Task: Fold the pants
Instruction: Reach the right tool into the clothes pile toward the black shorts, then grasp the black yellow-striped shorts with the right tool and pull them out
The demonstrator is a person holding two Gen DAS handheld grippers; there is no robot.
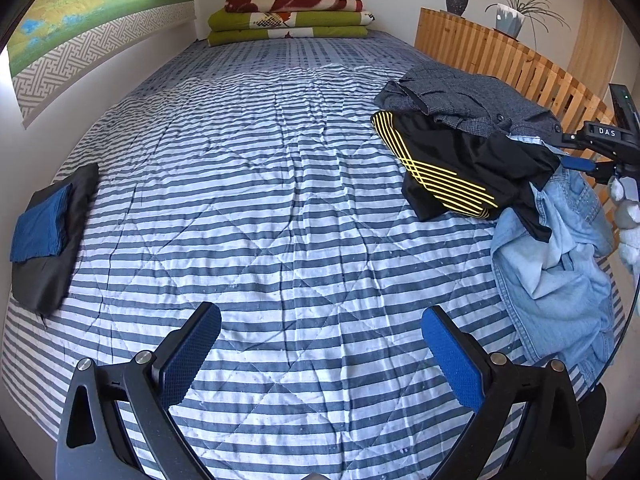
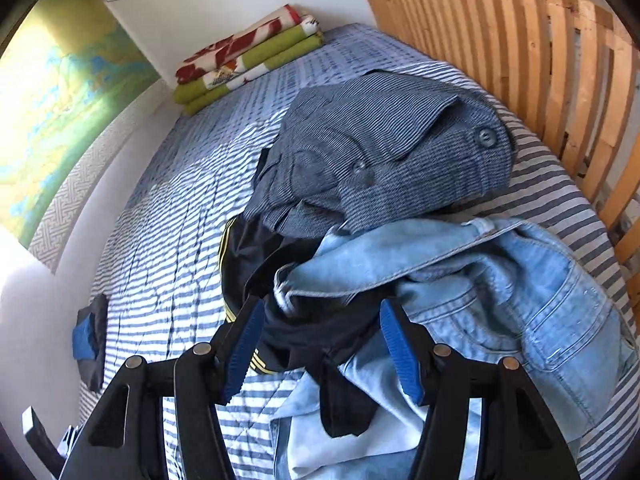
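Pants: a heap of three on the right side of the striped blue-and-white quilted bed, near the wooden slatted headboard. Grey woven pants w/ buttons sit on top at the far end, black track pants w/ yellow stripes under them, and crumpled light-blue denim jeans nearest the cameras, overlapping the black pair.

Right claw is open, blue-padded fingers spread either side of a bunched bit of black fabric & jeans waistband; contact can't be confirmed. Nothing is clamped.

Left claw is open too, wide, hovering over bare quilt well apart from the heap, holding nothing.

Far left edge of bed: a folded dark grey garment w/ a blue folded piece on top. At the far end, a stack of folded green, red & cream blankets against the wall.
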